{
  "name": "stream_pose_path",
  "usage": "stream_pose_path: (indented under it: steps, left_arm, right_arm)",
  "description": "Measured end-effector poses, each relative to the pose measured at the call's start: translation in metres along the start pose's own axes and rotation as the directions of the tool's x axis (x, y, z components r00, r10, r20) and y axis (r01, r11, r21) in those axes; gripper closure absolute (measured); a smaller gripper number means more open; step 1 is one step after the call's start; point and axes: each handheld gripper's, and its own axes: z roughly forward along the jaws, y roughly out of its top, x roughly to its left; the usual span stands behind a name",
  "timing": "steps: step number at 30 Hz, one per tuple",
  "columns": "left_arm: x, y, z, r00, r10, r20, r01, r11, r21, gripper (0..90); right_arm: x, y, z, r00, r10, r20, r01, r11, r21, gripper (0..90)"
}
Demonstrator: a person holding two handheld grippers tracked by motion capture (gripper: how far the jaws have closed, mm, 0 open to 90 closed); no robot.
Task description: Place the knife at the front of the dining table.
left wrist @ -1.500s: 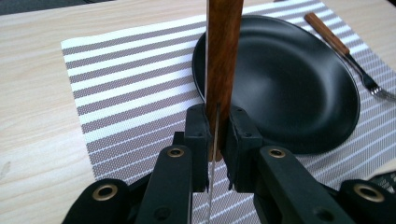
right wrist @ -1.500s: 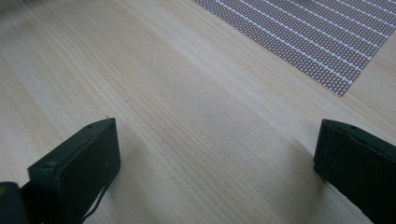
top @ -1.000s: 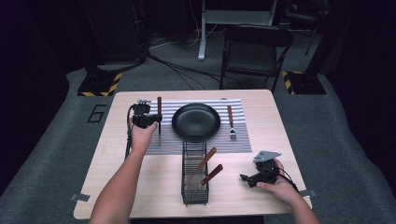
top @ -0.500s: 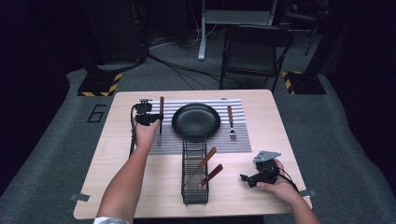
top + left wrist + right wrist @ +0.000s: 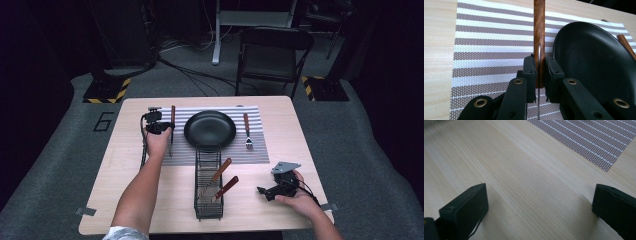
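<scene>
Moved since the earlier frame: left gripper (image 5: 160,126) and its knife (image 5: 172,124) went slightly farther and right along the placemat's (image 5: 260,150) left edge; right gripper (image 5: 272,190) unchanged at near right of the table (image 5: 120,190). Left gripper pinches the knife where the wooden handle meets the blade (image 5: 539,60), jaws closed on it. Knife's long axis runs near-to-far, handle at far end, just left of the black plate (image 5: 210,130). Left hand is the nearer one. Right gripper's jaws spread wide, empty, over bare wood. Fork (image 5: 247,131) lies right of plate; wire rack (image 5: 208,192) holds two more utensils.
</scene>
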Motion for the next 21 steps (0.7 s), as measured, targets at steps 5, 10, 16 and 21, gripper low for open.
stream_pose_path:
  steps: [5,10,16,21]
  left_arm:
    - [0.003,-0.001,0.006,0.9998,-0.018,0.004,0.018,0.9998,0.003,80.4]
    - [0.008,-0.003,0.014,0.998,-0.063,-0.002,0.063,0.998,-0.001,80.4]
    - [0.014,-0.006,0.019,0.995,-0.1,-0.004,0.1,0.995,0.01,80.4]
    - [0.014,-0.007,0.024,0.9929,-0.118,-0.009,0.118,0.993,0.001,80.5]
  right_arm:
    - [0.0,0.0,0.0,1.0,0.0,0.0,0.0,1.0,0.0,0.0]
    - [0.001,0.0,0.0,1.0,0.008,0.001,-0.008,1.0,-0.002,0.0]
    - [0.001,0.0,0.0,1.0,0.006,-0.003,-0.006,1.0,-0.003,0.0]
    - [0.001,0.0,0.0,1.0,0.005,-0.005,-0.005,1.0,-0.003,0.0]
